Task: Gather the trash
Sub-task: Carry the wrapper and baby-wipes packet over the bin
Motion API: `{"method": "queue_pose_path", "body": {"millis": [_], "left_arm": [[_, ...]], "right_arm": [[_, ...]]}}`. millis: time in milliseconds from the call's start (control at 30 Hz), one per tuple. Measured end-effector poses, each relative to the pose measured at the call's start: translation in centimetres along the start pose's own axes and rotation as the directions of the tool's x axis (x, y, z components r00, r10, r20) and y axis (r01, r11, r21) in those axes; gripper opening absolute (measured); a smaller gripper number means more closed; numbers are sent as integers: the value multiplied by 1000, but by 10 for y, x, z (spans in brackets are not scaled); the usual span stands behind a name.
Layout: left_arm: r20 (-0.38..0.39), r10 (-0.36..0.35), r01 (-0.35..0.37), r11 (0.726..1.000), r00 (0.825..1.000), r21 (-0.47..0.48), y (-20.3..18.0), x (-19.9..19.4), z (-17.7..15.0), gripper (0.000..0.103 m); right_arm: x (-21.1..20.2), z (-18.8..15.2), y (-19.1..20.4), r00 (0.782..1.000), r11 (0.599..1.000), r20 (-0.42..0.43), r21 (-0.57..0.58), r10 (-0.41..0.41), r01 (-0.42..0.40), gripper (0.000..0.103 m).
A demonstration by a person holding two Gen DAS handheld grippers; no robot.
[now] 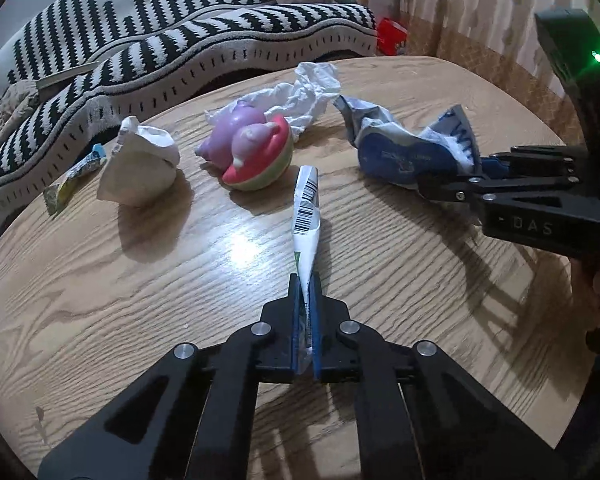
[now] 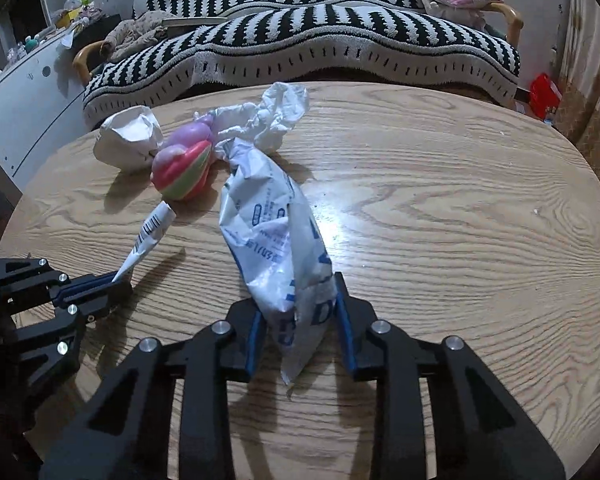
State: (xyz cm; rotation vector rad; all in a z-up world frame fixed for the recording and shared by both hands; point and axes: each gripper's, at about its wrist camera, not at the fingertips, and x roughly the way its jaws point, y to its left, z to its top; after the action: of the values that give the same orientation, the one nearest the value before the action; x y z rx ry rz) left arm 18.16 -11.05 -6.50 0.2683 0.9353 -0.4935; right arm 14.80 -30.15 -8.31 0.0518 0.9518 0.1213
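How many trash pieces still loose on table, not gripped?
3: crumpled white tissue at the far edge, white paper wad left of the toy, yellow snack wrapper at the left edge.

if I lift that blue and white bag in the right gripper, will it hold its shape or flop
Probably flop: the bag is thin, crumpled film and its tail already droops past the right gripper. It looks empty, so likely light. The glossy film might slip unless the grip is firm.
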Motion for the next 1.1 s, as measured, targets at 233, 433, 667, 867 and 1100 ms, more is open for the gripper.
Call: {"method": "queue_pose_path", "body": {"millis": [233,433,667,867,1100], "left_arm": [[8,5,-5,1000,1000,4,-7,-3,5,3],[30,-5,5,1000,1000,18,-32,-11,17,3],[65,-56,51,996,996,77,-89,-26,33,3],[78,-141,127,978,987,164,-169,-35,47,3],[53,-270,242,922,961,301,-293,-38,49,3]], "right_arm": [[-19,-4,-5,1000,1000,26,8,6,-6,29],[-54,-12,-32,997,999,68,50,-24,21,29],[-110,-49,-91,991,984,107,162,-85,67,29],[-165,-106,-157,977,943,99,298,-186,150,29],[-226,-187,-240,946,843,71,480,-315,245,29]]}}
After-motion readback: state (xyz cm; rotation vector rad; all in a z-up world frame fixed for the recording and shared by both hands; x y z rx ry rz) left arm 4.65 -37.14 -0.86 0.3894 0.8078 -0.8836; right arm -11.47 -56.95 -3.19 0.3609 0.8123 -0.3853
